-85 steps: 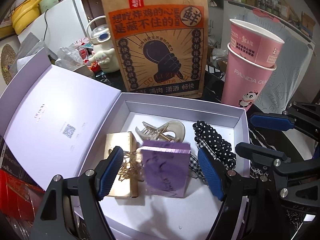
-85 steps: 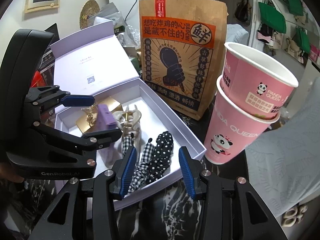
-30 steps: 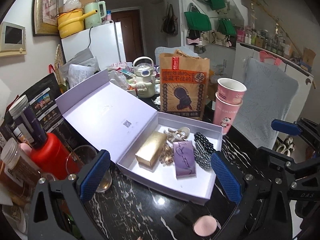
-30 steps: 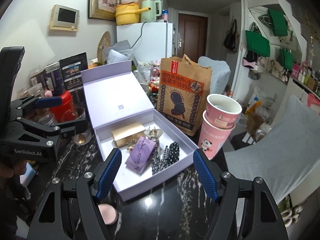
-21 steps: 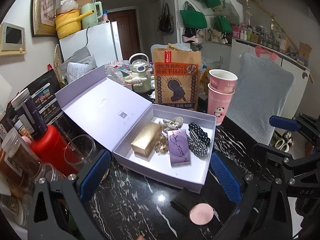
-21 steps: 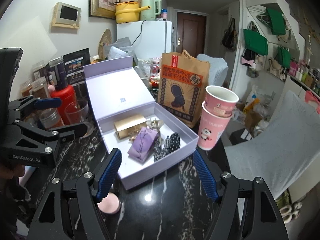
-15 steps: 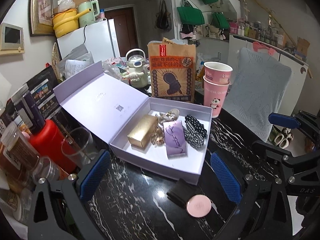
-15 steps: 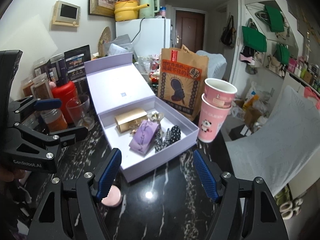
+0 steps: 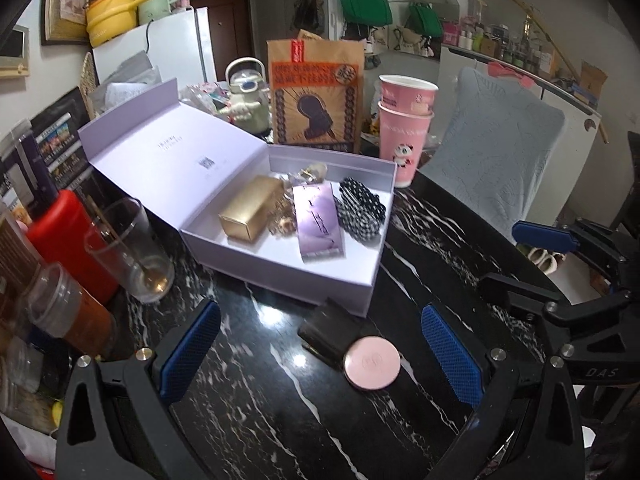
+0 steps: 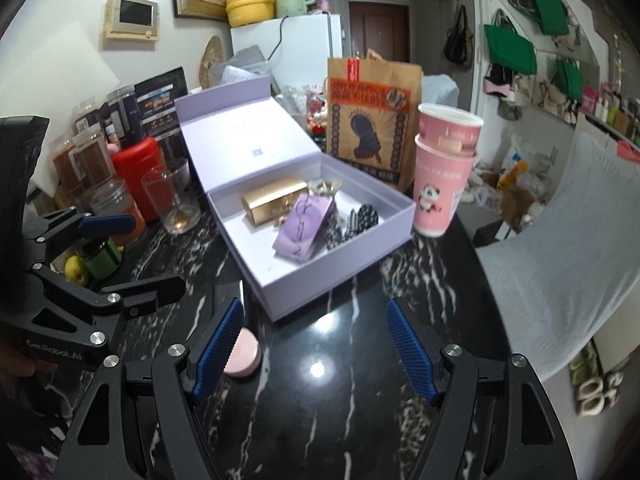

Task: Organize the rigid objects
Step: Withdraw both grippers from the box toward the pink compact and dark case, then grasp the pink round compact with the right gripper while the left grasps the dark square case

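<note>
An open lilac gift box [image 9: 372, 276] [image 10: 394, 230] stands on the black marble table. Inside lie a gold box [image 9: 250, 208] [image 10: 272, 196], a purple card pack [image 9: 318, 222] [image 10: 304, 226], a clear hair claw [image 9: 308, 171], gold chain pieces and black-and-white scrunchies [image 9: 360, 210] [image 10: 356, 220]. A round pink compact [image 9: 372, 363] [image 10: 243, 352] lies on the table in front of the box, next to a dark flat object [image 9: 324, 330]. My left gripper [image 9: 320, 354] is open and empty above the compact. My right gripper [image 10: 316, 354] is open and empty, the compact beside its left finger.
A drinking glass [image 9: 128, 250], a red bottle [image 9: 68, 240] and jars [image 9: 60, 308] crowd the left. A brown paper bag [image 9: 316, 96] and stacked pink cups [image 9: 404, 128] stand behind the box. A grey-blue chair [image 9: 496, 164] is at the right.
Both grippers have pulled back and up from the box, which now looks smaller. The pink compact and the dark object have come into view. Both grippers stay open.
</note>
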The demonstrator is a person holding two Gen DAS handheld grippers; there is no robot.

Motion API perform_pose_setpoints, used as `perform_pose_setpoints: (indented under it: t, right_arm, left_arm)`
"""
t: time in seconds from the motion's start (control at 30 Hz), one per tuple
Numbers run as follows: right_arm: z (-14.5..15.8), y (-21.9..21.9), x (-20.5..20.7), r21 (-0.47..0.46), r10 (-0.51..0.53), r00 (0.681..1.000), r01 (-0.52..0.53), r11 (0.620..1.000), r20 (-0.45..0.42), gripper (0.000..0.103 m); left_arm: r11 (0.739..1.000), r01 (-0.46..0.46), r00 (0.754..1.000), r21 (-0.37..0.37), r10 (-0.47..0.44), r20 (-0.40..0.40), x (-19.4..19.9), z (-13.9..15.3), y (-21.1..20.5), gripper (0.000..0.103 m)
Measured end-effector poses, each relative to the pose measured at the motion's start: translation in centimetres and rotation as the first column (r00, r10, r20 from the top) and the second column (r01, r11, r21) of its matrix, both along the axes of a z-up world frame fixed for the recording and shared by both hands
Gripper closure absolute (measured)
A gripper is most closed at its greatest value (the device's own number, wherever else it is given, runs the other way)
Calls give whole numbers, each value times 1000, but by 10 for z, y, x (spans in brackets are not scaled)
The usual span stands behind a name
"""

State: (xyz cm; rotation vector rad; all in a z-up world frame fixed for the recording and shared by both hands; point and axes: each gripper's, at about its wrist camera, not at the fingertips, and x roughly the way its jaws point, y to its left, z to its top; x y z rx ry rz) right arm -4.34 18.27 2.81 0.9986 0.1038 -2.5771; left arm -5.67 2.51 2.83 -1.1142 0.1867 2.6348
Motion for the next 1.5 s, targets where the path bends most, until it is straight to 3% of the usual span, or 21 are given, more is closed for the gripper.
perform_pose_setpoints:
  t: [0.33,0.87,1.27,1.33,1.4,1.5]
  right_arm:
    - [-33,-3,7,-25,13,998,-11,1000,63,28]
    - [-85,-43,1,-37,101,980,-96,995,170,28]
    - [-102,-78,-15,-18,188,962,-188,982,200,29]
    - [-102,-79,-16,-18,195,963,-195,981,186,34]
    - [-102,-80,-17,3,192,966,-196,981,175,49]
    - [-102,-79,-19,12,194,966,-199,980,172,52]
  left_arm:
    - [1000,3,998,21,-5,64,3,-27,-5,1]
    - [997,-72,986,27,67,153,4,-69,-42,1]
    - [995,-93,984,37,86,158,-9,-70,-58,1]
    - [995,-91,984,40,83,158,-12,-69,-58,1]
    - [996,-83,984,36,76,161,-15,-70,-56,1]
    - [997,-70,984,35,63,169,-20,-71,-50,1]
